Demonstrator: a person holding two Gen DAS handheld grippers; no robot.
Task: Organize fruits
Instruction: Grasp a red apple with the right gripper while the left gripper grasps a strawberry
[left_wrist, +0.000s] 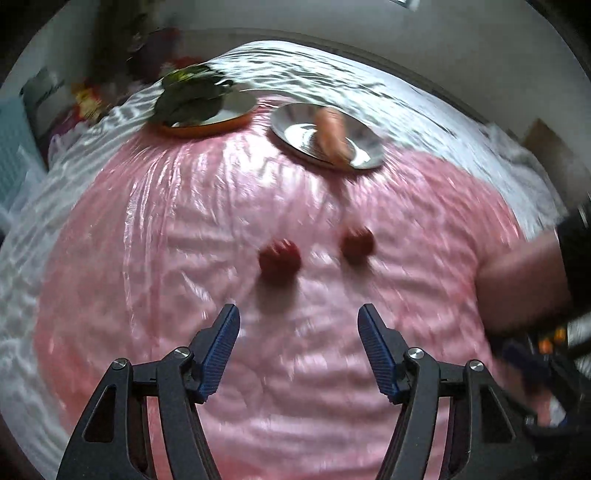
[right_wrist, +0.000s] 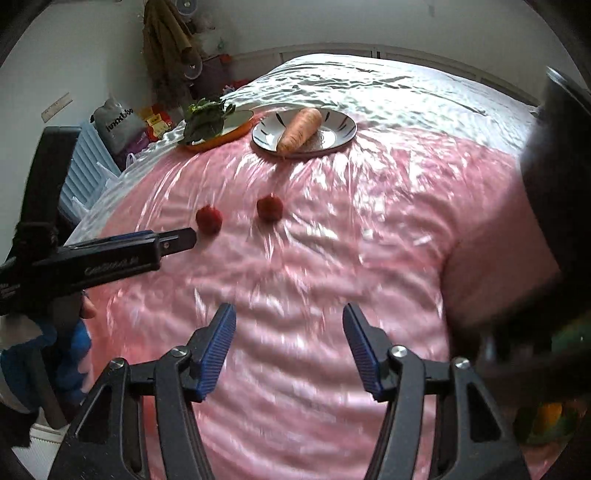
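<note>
Two small red fruits (left_wrist: 279, 256) (left_wrist: 357, 240) lie side by side on a pink plastic sheet (left_wrist: 184, 258). My left gripper (left_wrist: 298, 312) is open just short of them, with nothing between its blue pads. The right wrist view shows the same fruits (right_wrist: 208, 219) (right_wrist: 269, 208), with the left gripper's fingertips (right_wrist: 184, 236) close beside the left one. My right gripper (right_wrist: 289, 312) is open over bare pink sheet, nearer than the fruits. Farther back, a carrot (right_wrist: 299, 129) lies on a white plate (right_wrist: 340, 129), and leafy greens (right_wrist: 205, 118) lie on an orange plate (right_wrist: 221, 140).
White plastic covers the surface beyond the pink sheet (right_wrist: 369, 85). A blue crate (right_wrist: 85, 162), a grey bag (right_wrist: 118, 125) and hanging clothes (right_wrist: 166, 48) stand off the left side. A hand (left_wrist: 524, 266) and blurred dark gear fill the right edge of the left wrist view.
</note>
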